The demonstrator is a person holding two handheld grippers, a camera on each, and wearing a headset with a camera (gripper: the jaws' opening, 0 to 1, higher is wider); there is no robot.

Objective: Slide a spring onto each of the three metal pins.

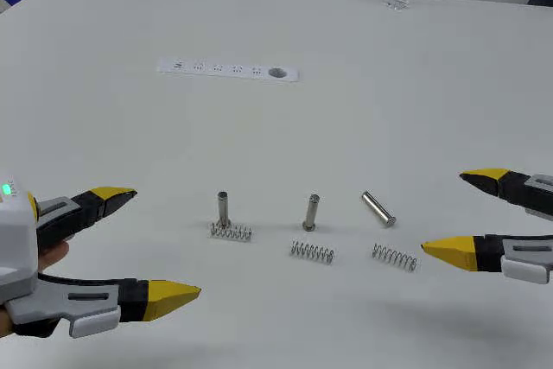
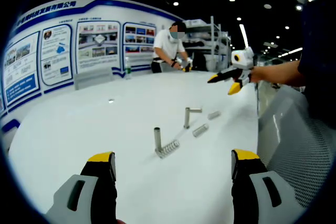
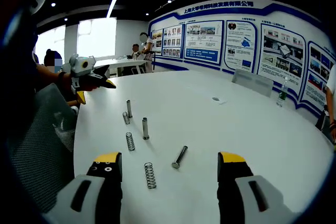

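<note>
Care first: with jaws spread and empty on left gripper (image 1: pixel 166 242) and right gripper (image 1: pixel 442 213), I'd pinch the right spring (image 1: pixel 394 257) lightly mid-coil, near the fallen pin (image 1: pixel 378 209).

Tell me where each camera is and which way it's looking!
Head view: on the person's head, looking forward and down at the table, pins and springs; left gripper and right gripper show, both open.
Left gripper view: on the left gripper, looking along its jaws past the pins to the right gripper and the person's arm.
Right gripper view: on the right gripper, looking the opposite way, towards the left gripper.
Shared: both gripper views show the lying pin.
</note>
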